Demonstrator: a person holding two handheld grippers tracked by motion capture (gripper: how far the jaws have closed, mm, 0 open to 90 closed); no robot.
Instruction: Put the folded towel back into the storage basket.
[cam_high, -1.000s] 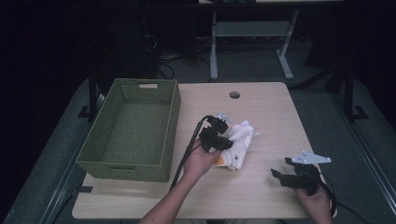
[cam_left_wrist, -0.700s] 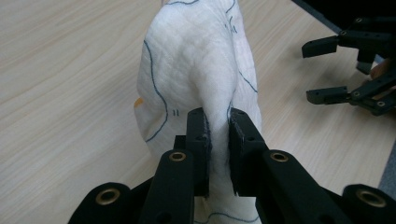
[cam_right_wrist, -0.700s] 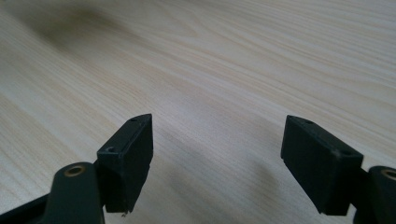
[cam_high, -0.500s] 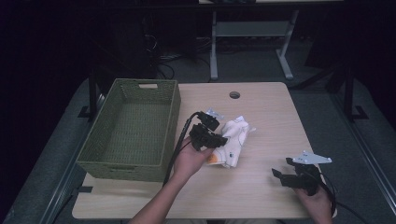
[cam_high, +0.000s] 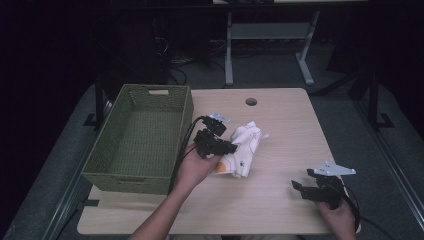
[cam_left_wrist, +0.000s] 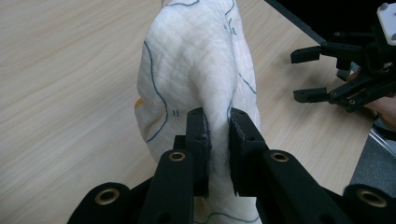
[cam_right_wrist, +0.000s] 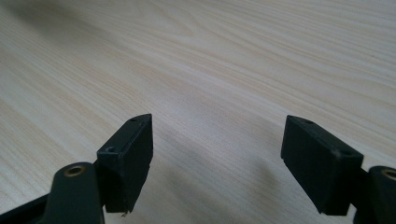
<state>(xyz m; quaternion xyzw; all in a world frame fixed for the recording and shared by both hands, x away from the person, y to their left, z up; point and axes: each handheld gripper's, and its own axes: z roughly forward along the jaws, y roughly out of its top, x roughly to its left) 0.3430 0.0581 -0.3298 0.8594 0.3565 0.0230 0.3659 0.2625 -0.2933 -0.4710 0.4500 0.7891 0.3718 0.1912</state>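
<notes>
Leftward toward the basket (cam_high: 145, 137) the left gripper (cam_left_wrist: 218, 135) has dragged the cloth (cam_high: 242, 147), jaws pinched tight on a soft, light fold mid-table, a sound hold, while the right gripper (cam_high: 307, 187) waits wide open, empty, near-right.

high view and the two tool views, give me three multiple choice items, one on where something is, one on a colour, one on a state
1. Where does the woven basket stand on the table?
A. at the person's left side
B. at the person's right side
C. on top of the white cloth

2. What colour is the basket?
A. red
B. green
C. blue

3. How are the jaws of the left tool?
A. spread wide over bare wood
B. closed on the white cloth
C. closed on the basket rim

Answers:
1 A, the high view shows it left of the cloth and both hands.
2 B, its weave is olive green.
3 B, the left tool view shows a fold of cloth pinched between them; the right tool gapes over bare wood.
</notes>
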